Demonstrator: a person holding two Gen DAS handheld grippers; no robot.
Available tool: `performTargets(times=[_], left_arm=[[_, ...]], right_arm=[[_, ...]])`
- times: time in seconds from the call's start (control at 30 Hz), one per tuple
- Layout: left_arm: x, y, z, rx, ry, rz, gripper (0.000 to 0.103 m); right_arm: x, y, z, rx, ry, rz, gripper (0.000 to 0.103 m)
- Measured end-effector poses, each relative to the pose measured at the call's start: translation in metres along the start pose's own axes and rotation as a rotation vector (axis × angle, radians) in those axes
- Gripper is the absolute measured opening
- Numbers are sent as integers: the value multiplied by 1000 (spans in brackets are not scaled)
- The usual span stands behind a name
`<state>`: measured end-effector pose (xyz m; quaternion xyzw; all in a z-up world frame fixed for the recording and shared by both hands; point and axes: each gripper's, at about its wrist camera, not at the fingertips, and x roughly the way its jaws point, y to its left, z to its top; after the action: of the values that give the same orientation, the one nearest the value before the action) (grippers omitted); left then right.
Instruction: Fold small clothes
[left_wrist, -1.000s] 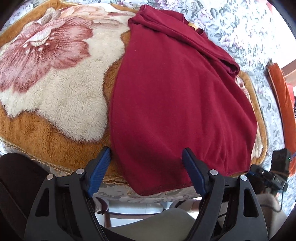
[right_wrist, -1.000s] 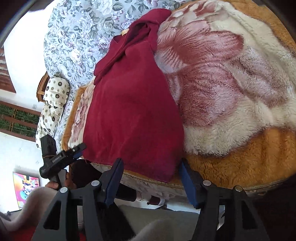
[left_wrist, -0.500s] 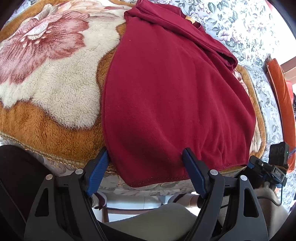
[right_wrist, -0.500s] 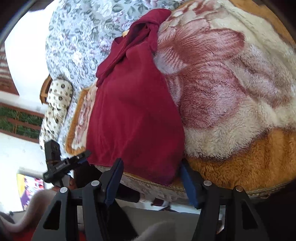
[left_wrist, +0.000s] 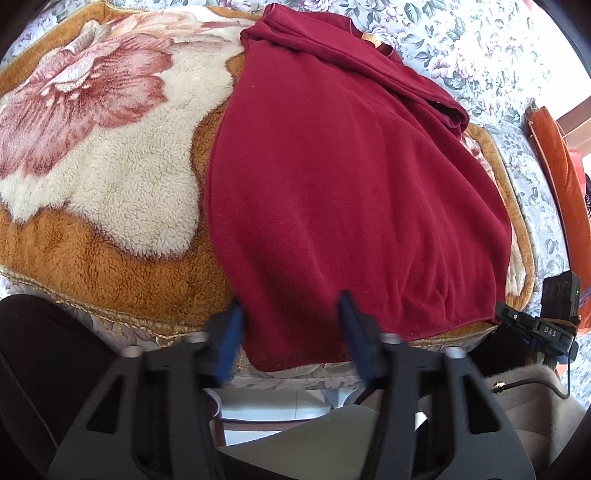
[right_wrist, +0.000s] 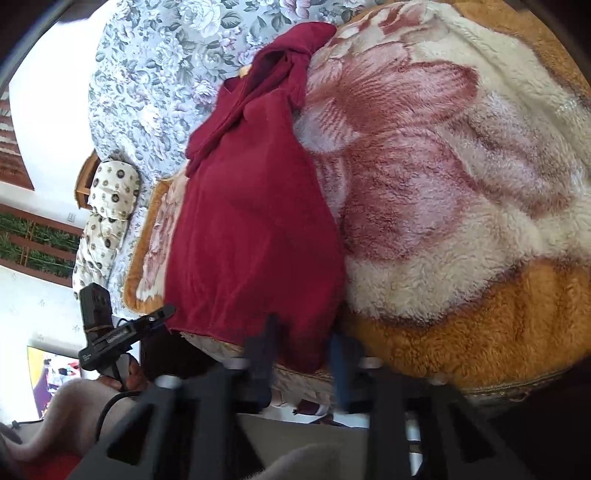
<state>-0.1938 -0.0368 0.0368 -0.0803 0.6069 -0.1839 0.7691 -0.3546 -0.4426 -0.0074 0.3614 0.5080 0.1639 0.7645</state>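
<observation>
A dark red garment (left_wrist: 343, 184) lies folded lengthwise on a fluffy floral blanket (left_wrist: 110, 155), its hem hanging over the near edge. My left gripper (left_wrist: 291, 325) straddles the hem's left corner, its jaws narrowed and blurred, partly open around the cloth. In the right wrist view the same garment (right_wrist: 255, 229) lies left of centre. My right gripper (right_wrist: 303, 350) straddles the hem's right corner, its jaws also narrowed and blurred. The other gripper (right_wrist: 122, 332) shows at the left edge.
A floral bedsheet (left_wrist: 480, 55) covers the bed beyond the blanket. An orange cushion (left_wrist: 561, 177) lies at the right. A patterned pillow (right_wrist: 107, 218) lies at the left of the right wrist view. The bed edge runs just below the hem.
Both grippers have moved closer to the hem and their jaws have closed in markedly from wide open. The garment has not moved.
</observation>
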Motion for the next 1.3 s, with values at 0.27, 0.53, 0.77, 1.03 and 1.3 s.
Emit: performTargets(times=[0.27,0.53,0.77,1.03,1.3], left_arm=[[-23,7,8,-1,-55,-98,12],[-60,26,46,-57,-174,-135,8],[-61,33,57,-74,-132,-174,8],[-45,66,29,-332,-38,-361,72],[-21,58,18,-453,33,-460,81]], right_arm=[[-5,25,12,-61,-6,152,9],[-38,46,52,-71,-135,329,9],[-48,69,87,-120,-187,369,9],[-43,62,93,-100,-188,378,9],[-46,54,99,-83,-209,379,9]])
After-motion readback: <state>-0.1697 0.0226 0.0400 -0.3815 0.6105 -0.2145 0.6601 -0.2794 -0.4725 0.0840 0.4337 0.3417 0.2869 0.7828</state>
